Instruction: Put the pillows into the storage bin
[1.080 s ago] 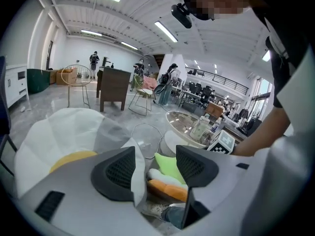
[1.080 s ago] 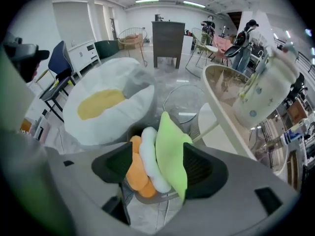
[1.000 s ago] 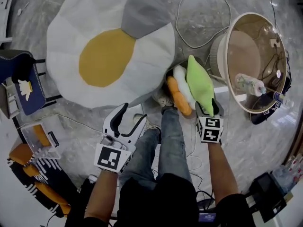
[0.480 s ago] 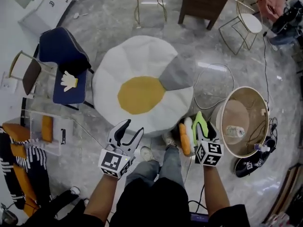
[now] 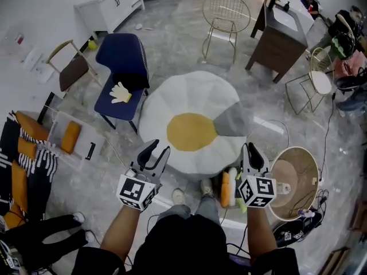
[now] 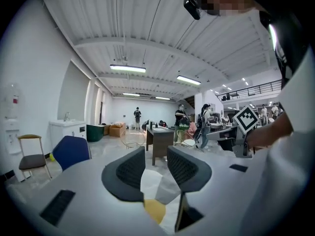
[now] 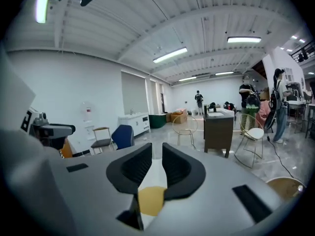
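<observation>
A big fried-egg pillow (image 5: 195, 128), white with a yellow centre and a grey patch, lies on the floor ahead of my feet. It also shows low between the jaws as the egg pillow (image 6: 155, 208) and its yolk (image 7: 150, 200). Three small pillows, orange (image 5: 224, 189), white (image 5: 231, 179) and green (image 5: 238, 196), stand bunched by my right foot. The round storage bin (image 5: 298, 171) sits to their right. My left gripper (image 5: 159, 149) (image 6: 156, 154) and right gripper (image 5: 250, 149) (image 7: 157, 149) are raised level, both closing with nothing between the jaws.
A blue chair (image 5: 121, 73) with a glove on it stands left of the egg pillow. Behind are a wire chair (image 5: 225, 16), a brown cabinet (image 5: 281, 36) and a white-seated chair (image 5: 318, 82). A clear box (image 5: 71, 136) lies at left. Cables run by the bin.
My right gripper has let go of the green pillow and lifted off it. Both grippers rose and their jaws narrowed. The head view pulled up and back, showing far more of the room.
</observation>
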`<state>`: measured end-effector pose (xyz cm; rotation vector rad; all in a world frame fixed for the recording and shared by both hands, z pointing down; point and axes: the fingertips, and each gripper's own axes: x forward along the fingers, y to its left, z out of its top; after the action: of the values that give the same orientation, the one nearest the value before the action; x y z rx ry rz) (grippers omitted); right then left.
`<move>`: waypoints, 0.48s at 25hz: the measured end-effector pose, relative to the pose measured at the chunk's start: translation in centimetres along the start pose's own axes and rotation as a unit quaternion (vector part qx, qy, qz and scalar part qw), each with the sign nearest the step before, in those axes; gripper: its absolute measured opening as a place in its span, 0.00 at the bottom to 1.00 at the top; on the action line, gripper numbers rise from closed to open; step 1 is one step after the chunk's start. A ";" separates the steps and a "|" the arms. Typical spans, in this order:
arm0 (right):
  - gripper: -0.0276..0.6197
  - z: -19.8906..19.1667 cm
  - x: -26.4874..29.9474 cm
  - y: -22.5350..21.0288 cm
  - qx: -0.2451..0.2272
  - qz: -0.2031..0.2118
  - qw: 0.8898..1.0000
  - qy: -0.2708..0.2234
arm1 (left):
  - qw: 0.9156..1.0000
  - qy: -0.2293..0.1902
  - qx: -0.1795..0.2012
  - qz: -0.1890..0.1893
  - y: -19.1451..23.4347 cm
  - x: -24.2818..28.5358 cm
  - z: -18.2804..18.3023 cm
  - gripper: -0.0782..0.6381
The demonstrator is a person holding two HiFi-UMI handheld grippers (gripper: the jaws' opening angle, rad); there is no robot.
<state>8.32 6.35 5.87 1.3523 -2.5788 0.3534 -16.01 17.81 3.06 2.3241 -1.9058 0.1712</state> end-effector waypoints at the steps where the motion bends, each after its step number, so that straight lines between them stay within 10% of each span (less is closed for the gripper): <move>1: 0.16 1.1 -0.4 0.7 -0.005 0.011 1.000 -0.010 | 1.000 -0.008 -0.002 0.008 0.2 -0.8 0.8 0.32; 12: 0.10 8.7 -3.1 4.8 -0.034 0.139 0.987 -0.078 | 0.992 -0.066 0.004 0.105 -1.5 -5.7 6.1 0.29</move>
<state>5.43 8.79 -3.87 1.0344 -2.8875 0.2066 -15.62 22.54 -3.96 2.1858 -2.2169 0.0453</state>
